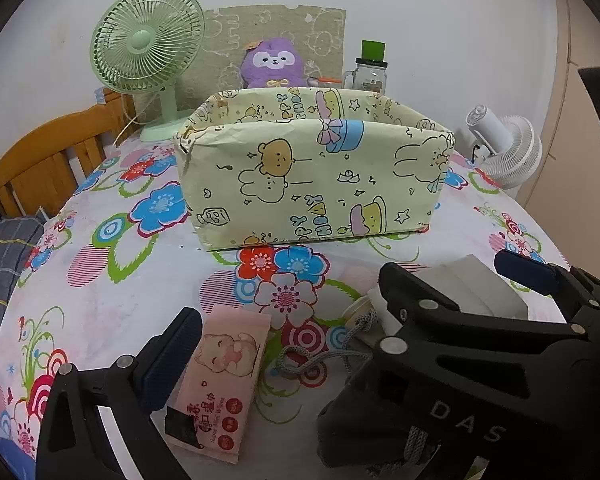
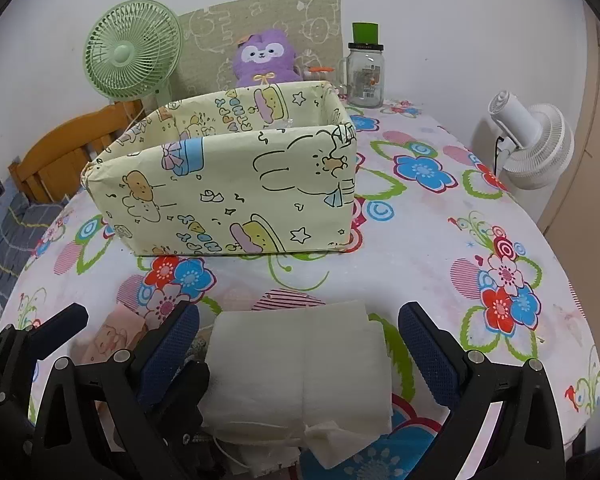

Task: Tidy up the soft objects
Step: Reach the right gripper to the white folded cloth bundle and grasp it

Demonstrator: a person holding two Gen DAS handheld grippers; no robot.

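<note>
White cloth pouch [image 2: 300,364] lies between your right gripper's [image 2: 300,344] wide-spread fingers, untouched on the floral worktop [image 2: 440,232]. Your left gripper [image 1: 288,296] is also spread wide over the pink wipes pack [image 1: 224,380]. Ahead stands the cartoon-print box [image 1: 312,172].

Both wrist views low over table, facing shared box [image 1: 316,168] [image 2: 228,184], seemingly side by side

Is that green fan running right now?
Cannot tell. The green fan stands upright behind the patterned box, but its dense grille hides the blades in both views.
</note>
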